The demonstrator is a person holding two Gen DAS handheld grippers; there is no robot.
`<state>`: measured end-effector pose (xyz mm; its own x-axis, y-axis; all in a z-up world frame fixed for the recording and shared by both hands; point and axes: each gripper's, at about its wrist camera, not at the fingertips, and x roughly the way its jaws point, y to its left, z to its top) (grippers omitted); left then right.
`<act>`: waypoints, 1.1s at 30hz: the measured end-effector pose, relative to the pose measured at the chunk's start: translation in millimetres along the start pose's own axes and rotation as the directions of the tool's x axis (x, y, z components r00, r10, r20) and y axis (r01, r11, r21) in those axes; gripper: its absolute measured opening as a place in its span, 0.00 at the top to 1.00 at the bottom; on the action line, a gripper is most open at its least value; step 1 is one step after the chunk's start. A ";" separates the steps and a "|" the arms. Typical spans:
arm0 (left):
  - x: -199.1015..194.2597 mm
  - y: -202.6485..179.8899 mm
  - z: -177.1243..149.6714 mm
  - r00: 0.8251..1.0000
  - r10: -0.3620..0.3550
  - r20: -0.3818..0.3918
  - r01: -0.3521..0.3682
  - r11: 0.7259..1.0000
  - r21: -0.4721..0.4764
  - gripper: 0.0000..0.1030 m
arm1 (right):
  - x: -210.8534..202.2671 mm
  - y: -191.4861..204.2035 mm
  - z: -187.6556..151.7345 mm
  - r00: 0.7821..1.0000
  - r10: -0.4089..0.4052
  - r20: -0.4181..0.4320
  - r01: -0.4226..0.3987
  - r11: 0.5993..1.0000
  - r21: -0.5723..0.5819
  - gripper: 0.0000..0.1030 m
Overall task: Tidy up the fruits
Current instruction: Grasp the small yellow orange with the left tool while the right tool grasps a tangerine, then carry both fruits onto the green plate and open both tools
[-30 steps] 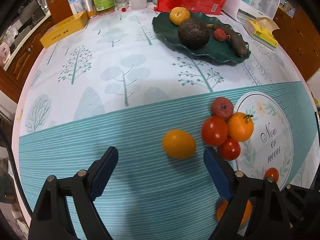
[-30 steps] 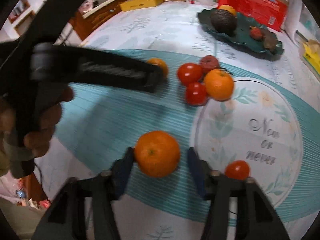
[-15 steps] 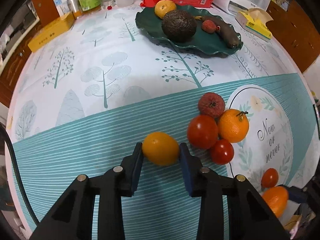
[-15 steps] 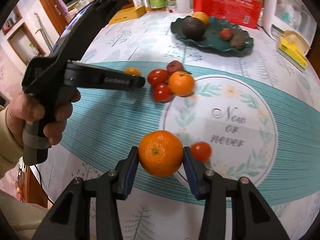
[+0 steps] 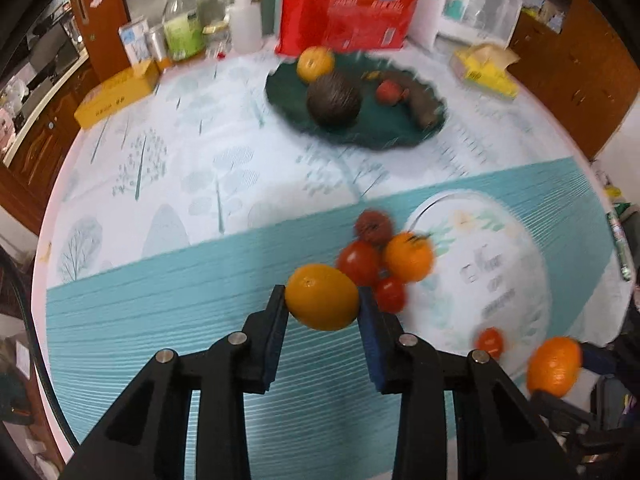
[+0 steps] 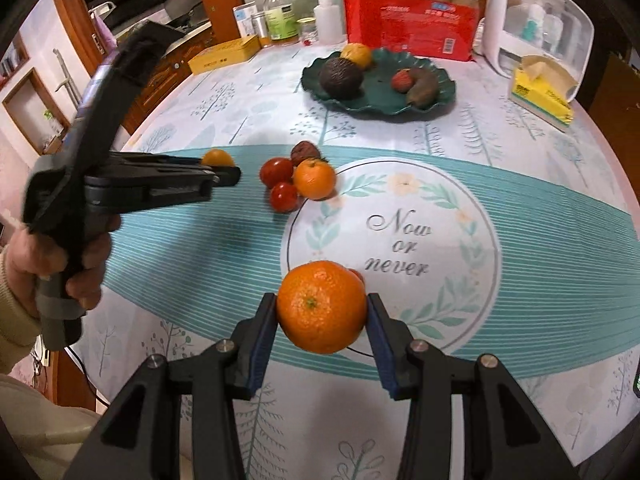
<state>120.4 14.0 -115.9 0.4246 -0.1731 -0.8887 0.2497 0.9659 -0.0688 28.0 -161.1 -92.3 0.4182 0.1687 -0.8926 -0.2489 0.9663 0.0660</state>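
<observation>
Gripping across its widest part, the right gripper (image 6: 322, 312) holds an orange (image 6: 322, 307), jaws clamped on its sides. The left gripper (image 5: 322, 307) is likewise clamped on a yellow-orange fruit (image 5: 322, 297). Both look round, smooth and light, likely to roll or bruise, so gentle pressure suits. Farther off, tomatoes (image 6: 276, 171) cluster on the tablecloth (image 6: 560, 232), with the green plate (image 6: 384, 98) beyond.

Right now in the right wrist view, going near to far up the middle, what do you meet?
right gripper → held orange → "Now or never" print → green plate → red package
</observation>
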 end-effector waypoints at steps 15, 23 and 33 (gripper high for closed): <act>-112.0 -51.6 114.3 0.979 -0.101 0.178 0.081 0.990 0.117 0.68 | -101.6 -22.6 91.7 0.981 -0.068 0.181 0.054 0.995 0.083 0.57; -122.7 -57.3 196.0 0.963 -0.023 0.267 -0.018 0.989 0.149 0.68 | -131.8 -55.1 184.6 0.941 -0.166 0.294 0.132 0.983 0.130 0.57; -53.8 -45.0 238.2 0.982 0.040 0.183 -0.065 0.990 0.129 0.68 | -80.6 -104.8 243.5 0.952 -0.162 0.259 0.083 0.953 0.292 0.57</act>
<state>293.7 -66.0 43.0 0.5867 -0.1664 -0.7925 0.3317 0.9422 0.0477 233.1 -228.6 81.4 0.6647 0.0542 -0.7452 0.0528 0.9915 0.1192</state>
